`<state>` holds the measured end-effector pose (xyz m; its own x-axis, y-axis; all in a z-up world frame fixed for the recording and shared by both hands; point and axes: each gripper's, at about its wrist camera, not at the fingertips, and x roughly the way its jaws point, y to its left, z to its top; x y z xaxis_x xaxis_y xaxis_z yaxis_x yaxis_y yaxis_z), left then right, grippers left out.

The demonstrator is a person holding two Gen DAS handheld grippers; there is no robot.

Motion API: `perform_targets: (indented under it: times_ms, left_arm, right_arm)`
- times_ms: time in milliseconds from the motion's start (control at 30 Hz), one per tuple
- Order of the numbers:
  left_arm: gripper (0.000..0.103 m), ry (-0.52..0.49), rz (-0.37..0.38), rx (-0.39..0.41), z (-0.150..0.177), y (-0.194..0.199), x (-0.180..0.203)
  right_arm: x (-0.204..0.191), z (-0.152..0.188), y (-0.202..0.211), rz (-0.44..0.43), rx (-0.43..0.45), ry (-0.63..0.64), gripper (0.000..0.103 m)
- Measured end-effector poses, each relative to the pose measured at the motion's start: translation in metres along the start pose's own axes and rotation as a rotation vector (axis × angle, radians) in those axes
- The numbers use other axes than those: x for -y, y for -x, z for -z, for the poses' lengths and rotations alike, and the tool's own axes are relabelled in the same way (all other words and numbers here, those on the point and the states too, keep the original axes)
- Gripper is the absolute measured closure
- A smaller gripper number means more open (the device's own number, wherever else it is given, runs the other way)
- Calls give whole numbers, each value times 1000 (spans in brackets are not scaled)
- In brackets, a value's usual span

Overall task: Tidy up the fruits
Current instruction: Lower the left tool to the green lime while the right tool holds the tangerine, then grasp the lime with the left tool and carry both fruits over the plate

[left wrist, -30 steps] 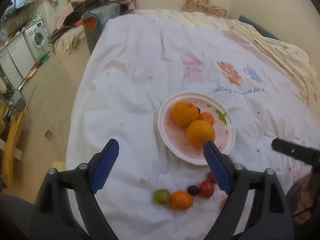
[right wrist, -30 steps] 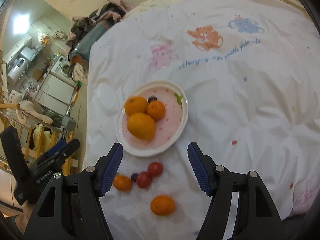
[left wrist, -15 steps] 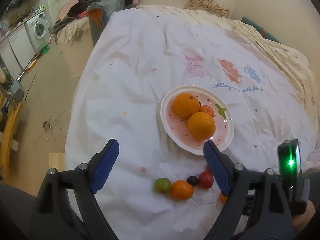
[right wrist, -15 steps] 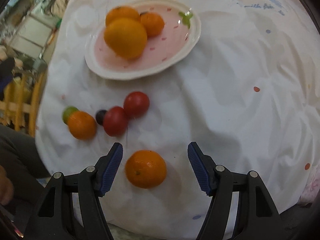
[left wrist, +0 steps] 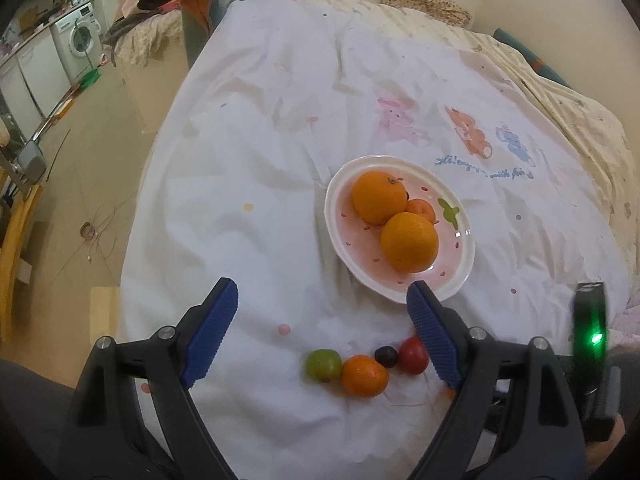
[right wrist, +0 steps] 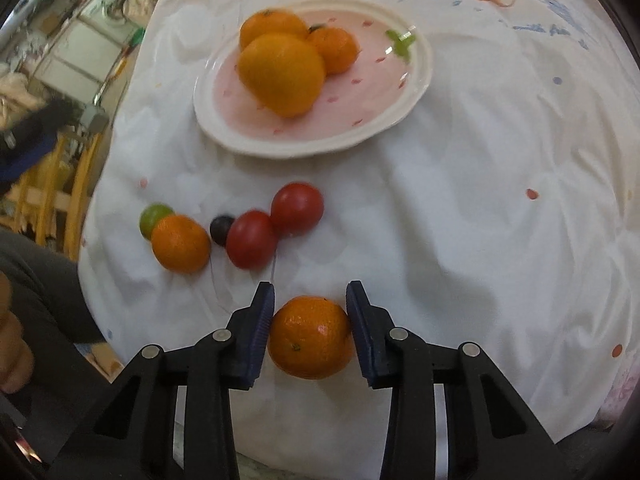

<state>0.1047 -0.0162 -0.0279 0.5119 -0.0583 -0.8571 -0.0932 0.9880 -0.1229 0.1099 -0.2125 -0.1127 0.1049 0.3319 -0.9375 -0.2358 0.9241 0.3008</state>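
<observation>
Right hand-held gripper had its blue pads pressed to both sides of a mandarin near the bed's front edge, on the white sheet. Left hand-held gripper hung wide open, gripping nothing. Plate beyond held three oranges. Between lay two tomatoes, a dark grape, another mandarin and a green fruit.

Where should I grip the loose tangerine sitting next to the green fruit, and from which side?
Grip the tangerine across its widest middle, coming from above. The green fruit touches its far-left side and the dark berry sits close on its right, so set the fingers on its bare near-left and far-right flanks, probably with the open left gripper.
</observation>
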Motion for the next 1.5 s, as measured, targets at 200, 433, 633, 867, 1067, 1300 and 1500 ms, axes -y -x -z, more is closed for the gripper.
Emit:
perform_targets:
  times_ms: [200,433,633,867,1067,1300,1500]
  left_arm:
    - [19,25,-16,-13,0,-6,-5]
    - [19,43,-31,-19,0,-10,-11]
    - [19,43,-59,-47,3,-18,-13]
    - [19,28,-85,-145,11,-39,-15]
    - [34,-9,-91,-283,27,-61,-14]
    - [51,81,4,-393,33,-79,-19]
    - [65,145,52,-461,35,-92,-20]
  right_arm:
    - [22,-2,45,-103,158,-79,64]
    - [32,-17,101,-240,332,-110,64]
    - [40,-13,92,-307,350,-189,64]
    - [39,-17,82,-276,327,-193,64]
    - [44,-18,75,-278,304,-214,64]
    - [43,-19,77,-282,311,-209,64]
    - [44,-18,78,-277,312,-212,64]
